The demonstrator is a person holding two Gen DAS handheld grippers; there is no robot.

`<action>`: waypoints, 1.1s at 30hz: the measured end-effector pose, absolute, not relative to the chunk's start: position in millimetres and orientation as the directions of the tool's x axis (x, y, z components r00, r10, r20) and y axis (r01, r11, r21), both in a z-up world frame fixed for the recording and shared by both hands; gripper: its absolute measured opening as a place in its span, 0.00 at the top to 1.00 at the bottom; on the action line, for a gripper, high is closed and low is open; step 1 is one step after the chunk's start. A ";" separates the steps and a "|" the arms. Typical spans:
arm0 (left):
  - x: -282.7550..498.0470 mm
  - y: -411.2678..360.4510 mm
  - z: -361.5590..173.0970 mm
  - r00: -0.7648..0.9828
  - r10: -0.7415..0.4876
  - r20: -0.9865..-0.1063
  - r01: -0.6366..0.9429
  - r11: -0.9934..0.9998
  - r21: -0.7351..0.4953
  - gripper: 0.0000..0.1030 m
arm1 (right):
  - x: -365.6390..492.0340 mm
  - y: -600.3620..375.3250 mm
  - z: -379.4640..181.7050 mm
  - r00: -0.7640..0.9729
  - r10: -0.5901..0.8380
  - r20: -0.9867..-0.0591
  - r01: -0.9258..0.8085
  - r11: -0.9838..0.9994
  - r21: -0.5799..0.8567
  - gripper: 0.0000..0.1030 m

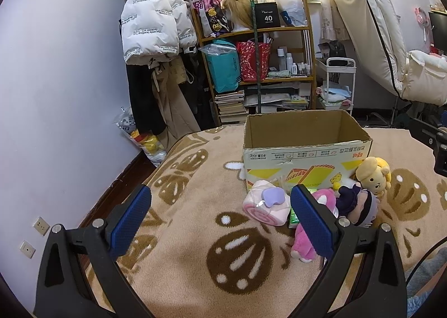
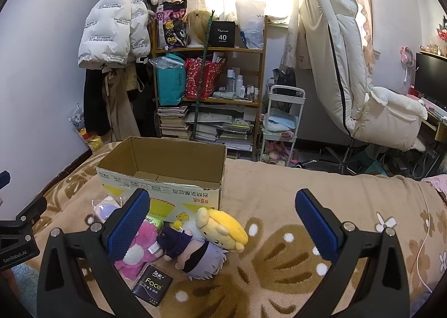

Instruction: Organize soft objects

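An open, empty cardboard box (image 1: 304, 147) stands on the beige blanket (image 1: 195, 234); it also shows in the right wrist view (image 2: 167, 178). In front of it lie a pink roll-cake plush (image 1: 265, 206), a pink plush (image 1: 307, 242), a dark-robed doll (image 1: 360, 206) and a yellow dog plush (image 1: 373, 172). The right wrist view shows the yellow plush (image 2: 223, 228), the doll (image 2: 195, 256), the pink plush (image 2: 137, 256) and a black tissue pack (image 2: 152, 287). My left gripper (image 1: 220, 220) is open and empty, left of the pile. My right gripper (image 2: 222, 228) is open and empty, above the toys.
A green tissue pack (image 2: 155, 221) lies by the box. Behind the bed stand a cluttered wooden shelf (image 1: 257, 66), a white cart (image 2: 282, 122) and a white reclined chair (image 2: 363, 89). A white jacket (image 1: 153, 19) hangs on the left wall. The bed's left edge drops to the floor.
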State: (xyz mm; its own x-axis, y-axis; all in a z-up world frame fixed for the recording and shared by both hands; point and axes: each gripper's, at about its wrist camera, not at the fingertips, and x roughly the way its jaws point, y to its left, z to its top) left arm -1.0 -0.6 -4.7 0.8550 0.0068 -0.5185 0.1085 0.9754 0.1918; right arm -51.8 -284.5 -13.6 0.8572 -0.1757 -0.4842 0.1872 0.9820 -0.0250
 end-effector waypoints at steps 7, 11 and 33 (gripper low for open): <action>0.7 0.6 -4.8 0.854 0.011 -0.521 0.109 0.974 0.200 0.04 | -51.7 -284.7 -14.8 0.855 -0.176 -0.488 0.188 0.982 -0.024 0.00; 1.1 0.4 -5.5 0.854 0.009 -0.521 0.110 0.974 0.197 0.04 | -51.7 -284.6 -16.1 0.855 -0.176 -0.488 0.189 0.982 -0.023 0.00; -0.3 0.2 -5.0 0.857 0.017 -0.516 0.105 0.973 0.206 0.04 | -51.8 -285.2 -16.3 0.854 -0.172 -0.491 0.188 0.982 -0.017 0.00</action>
State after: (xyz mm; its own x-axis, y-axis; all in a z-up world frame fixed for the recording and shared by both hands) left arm -0.3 0.2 -5.0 0.8567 0.0168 -0.5156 0.1048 0.9730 0.2058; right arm -51.8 -285.2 -16.3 0.8538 -0.1716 -0.4914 0.1878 0.9821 -0.0167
